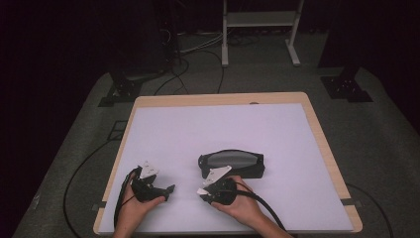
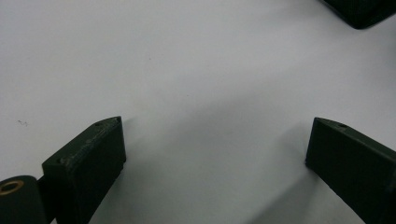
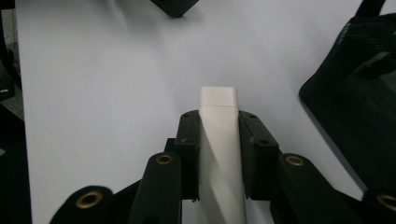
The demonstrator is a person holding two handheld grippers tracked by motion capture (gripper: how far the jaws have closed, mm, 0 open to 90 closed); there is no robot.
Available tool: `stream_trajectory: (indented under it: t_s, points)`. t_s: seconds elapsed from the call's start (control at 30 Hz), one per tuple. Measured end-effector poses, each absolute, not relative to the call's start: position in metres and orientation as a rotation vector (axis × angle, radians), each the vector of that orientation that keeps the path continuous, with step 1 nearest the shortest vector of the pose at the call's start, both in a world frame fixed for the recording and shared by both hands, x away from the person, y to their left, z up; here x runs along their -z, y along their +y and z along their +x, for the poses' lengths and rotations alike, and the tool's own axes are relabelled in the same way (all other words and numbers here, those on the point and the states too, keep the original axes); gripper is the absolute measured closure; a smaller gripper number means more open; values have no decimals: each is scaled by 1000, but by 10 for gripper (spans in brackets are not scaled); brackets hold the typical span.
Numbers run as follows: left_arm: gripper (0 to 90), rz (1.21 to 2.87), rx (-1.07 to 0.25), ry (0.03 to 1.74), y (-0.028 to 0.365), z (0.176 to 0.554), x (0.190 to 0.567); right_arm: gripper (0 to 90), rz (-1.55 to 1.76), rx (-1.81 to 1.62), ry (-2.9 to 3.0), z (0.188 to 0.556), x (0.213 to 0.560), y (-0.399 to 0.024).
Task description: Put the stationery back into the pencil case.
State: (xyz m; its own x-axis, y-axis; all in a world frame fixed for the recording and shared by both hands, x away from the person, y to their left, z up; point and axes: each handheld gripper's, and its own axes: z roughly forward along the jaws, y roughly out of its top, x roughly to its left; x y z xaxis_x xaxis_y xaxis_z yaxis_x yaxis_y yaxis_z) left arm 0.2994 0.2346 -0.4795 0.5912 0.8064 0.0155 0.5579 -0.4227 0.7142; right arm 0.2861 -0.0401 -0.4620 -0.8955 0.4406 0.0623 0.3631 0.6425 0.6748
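Right gripper point(image 3: 218, 123): its two black jaws are clamped on a white rectangular block point(image 3: 219, 140), one pad on each long side; no gap shows between pads and block.
White rectangular block: it runs lengthwise between the jaws and its squared-off end sticks out past their tips, over the white surface. In the high view a small white end point(image 1: 202, 191) shows at the left tip of the right gripper point(image 1: 207, 194).
Right hand point(image 1: 242, 206): it wraps the gripper body near the front edge of the tabletop, with a black cable trailing off toward the lower right.
Left gripper point(image 2: 215, 140): the jaws stand wide apart, with bare white surface between them and nothing held.
Left hand point(image 1: 133, 208): it holds its gripper point(image 1: 168, 191) low over the front left part of the tabletop, pointing toward the right gripper, near it but apart.
Black mesh pouch point(image 1: 233, 163): it lies on the tabletop just behind the right gripper; in the right gripper view its netted side point(image 3: 359, 93) shows at the right edge, apart from the block.
Tabletop point(image 1: 223, 124): a white sheet covers it, with a wooden rim showing around the edges.
Floor point(image 1: 386, 144): grey, with black cables lying around the table.
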Motion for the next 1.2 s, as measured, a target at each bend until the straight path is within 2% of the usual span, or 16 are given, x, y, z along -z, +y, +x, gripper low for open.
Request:
stream_trajectory:
  t_s: [1.2]
  points:
    - [40, 2136, -471, 1079, 234, 299, 480, 708, 706, -1295, 2614, 291, 394, -92]
